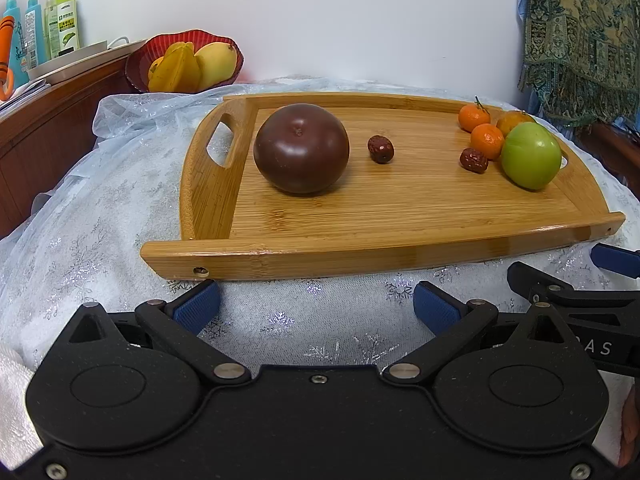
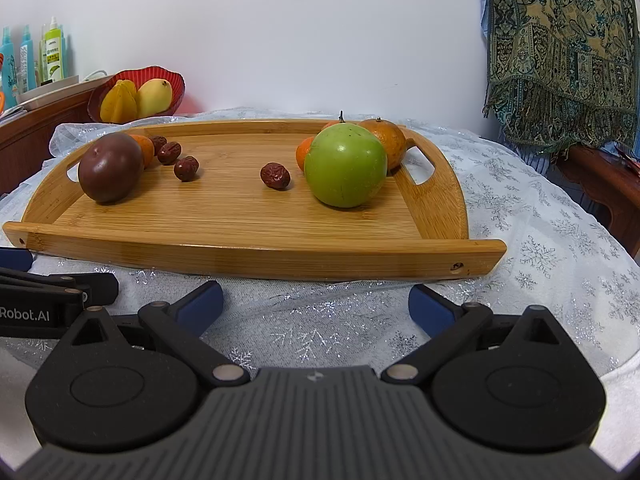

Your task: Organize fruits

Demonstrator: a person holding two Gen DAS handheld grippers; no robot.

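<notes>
A bamboo tray (image 1: 400, 256) (image 2: 256, 252) lies on the white cloth. On it are a dark brown round fruit (image 1: 301, 148) (image 2: 111, 167) at the left, a green apple (image 1: 531, 155) (image 2: 346, 166) at the right, small tangerines (image 1: 487, 141) (image 2: 387, 140) behind the apple, and red dates (image 1: 381, 149) (image 2: 275, 176). More dates (image 2: 186, 168) and a tangerine (image 2: 145, 148) sit by the brown fruit. My left gripper (image 1: 316, 300) is open and empty before the tray's front rim. My right gripper (image 2: 316, 300) is also open and empty there.
A red bowl (image 1: 138, 68) (image 2: 178, 80) with a starfruit and a mango stands at the back left. Spray bottles (image 1: 66, 20) stand on a wooden cabinet at the left. A patterned shawl (image 2: 560, 52) hangs at the right over dark wooden furniture.
</notes>
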